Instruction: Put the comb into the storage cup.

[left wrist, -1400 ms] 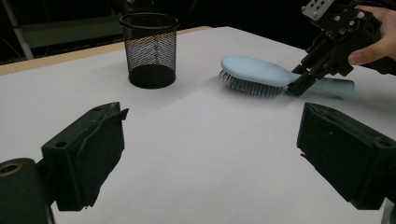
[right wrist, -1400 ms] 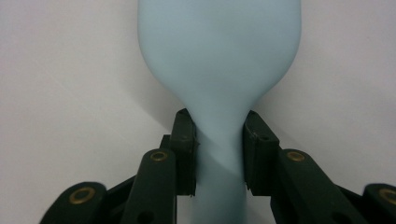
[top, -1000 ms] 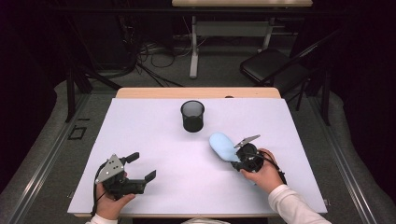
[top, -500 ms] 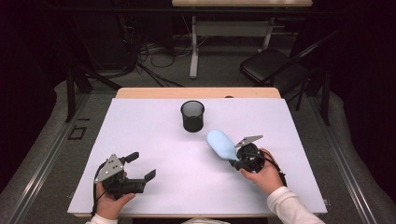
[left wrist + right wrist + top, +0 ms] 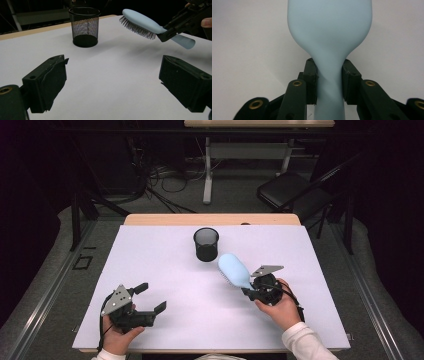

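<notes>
A pale blue hairbrush (image 5: 233,270) hangs above the white table, bristles down, head pointing toward the black mesh cup (image 5: 206,244). My right gripper (image 5: 251,291) is shut on its handle; in the right gripper view both pads clamp the narrow neck of the hairbrush (image 5: 329,50). The left gripper view shows the hairbrush (image 5: 142,22) in the air right of the mesh cup (image 5: 84,26), held by the right gripper (image 5: 170,32). At the table's near left my left gripper (image 5: 150,298) rests open, nothing between its jaws.
A white sheet (image 5: 165,270) covers the wooden table (image 5: 210,219). The mesh cup stands upright at the far middle. Behind the table are a desk frame (image 5: 207,170), floor cables and a dark chair (image 5: 292,192).
The right hand has carried the hairbrush slightly left and toward the mesh cup. The left gripper has stayed put.
</notes>
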Available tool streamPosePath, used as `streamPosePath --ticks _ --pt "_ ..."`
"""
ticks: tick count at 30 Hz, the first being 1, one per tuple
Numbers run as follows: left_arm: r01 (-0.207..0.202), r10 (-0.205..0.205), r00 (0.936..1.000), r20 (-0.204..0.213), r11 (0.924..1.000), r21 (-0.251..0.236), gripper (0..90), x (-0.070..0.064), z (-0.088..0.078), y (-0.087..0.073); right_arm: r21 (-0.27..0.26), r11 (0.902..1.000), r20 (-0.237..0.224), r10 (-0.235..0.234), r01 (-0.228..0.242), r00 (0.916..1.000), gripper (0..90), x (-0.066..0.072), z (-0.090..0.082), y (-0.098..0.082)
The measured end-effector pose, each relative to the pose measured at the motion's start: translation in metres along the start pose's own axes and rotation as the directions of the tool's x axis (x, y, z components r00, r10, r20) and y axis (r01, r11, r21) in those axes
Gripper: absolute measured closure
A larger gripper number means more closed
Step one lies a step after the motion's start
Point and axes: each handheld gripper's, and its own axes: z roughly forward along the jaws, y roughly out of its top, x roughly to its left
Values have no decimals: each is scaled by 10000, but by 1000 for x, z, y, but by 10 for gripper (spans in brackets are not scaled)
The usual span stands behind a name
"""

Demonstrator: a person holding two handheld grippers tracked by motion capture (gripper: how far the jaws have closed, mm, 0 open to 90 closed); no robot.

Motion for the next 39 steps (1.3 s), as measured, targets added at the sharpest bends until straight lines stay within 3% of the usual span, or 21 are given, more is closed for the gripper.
streamPosePath --ticks 9,21,28,39 --pt "89 -89 10000 -27 9999 -54 76 1 0 -1 -784 9966 -164 -267 254 9995 693 4 -3 5" --pt "313 -313 9995 89 9995 -6 75 4 2 -1 -1693 9830 -299 -773 712 9966 693 17 -7 2" --pt "507 -509 9985 203 9987 99 74 6 4 -1 -1978 9768 -546 -948 823 9940 694 20 -10 -1" --pt "672 -676 9972 325 9977 129 72 7 6 2 -2006 9772 -852 -877 691 9925 693 22 -10 -6"
